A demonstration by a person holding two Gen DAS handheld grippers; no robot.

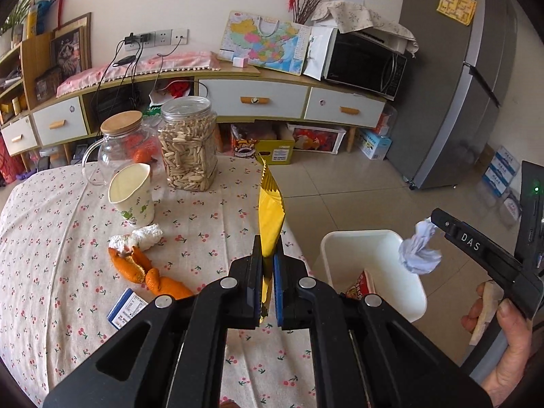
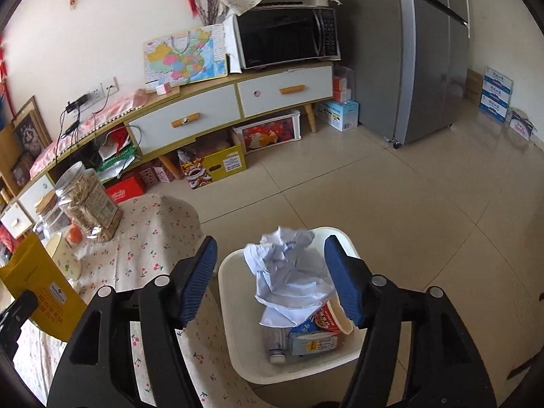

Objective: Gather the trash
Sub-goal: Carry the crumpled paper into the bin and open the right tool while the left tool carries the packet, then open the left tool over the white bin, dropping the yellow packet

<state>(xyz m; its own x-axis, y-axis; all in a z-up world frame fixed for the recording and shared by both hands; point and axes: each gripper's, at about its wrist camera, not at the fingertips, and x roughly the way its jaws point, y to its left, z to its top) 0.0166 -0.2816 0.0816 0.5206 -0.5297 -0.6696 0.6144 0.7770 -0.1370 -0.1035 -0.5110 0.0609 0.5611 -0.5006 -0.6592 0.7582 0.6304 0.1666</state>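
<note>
My left gripper (image 1: 268,265) is shut on a yellow foil packet (image 1: 271,204), which stands up between the pads above the table's right edge. The same packet (image 2: 37,285) shows at the left of the right wrist view. My right gripper (image 2: 272,272) stands open over a white bin (image 2: 238,340). A crumpled white paper (image 2: 289,272) hangs between its blue pads with a gap on both sides. From the left wrist view that paper (image 1: 420,251) hangs at the tip of a right finger (image 1: 469,241), above the bin (image 1: 357,234).
The bin holds a noodle cup (image 2: 335,316), a milk carton (image 2: 312,343) and a plastic bottle (image 2: 277,346). On the cherry-print tablecloth (image 1: 51,272) lie orange peels (image 1: 136,265), a tissue wad (image 1: 142,238), a paper cup (image 1: 132,197), a small box (image 1: 127,307), a seed jar (image 1: 188,146) and a glass pitcher (image 1: 119,149).
</note>
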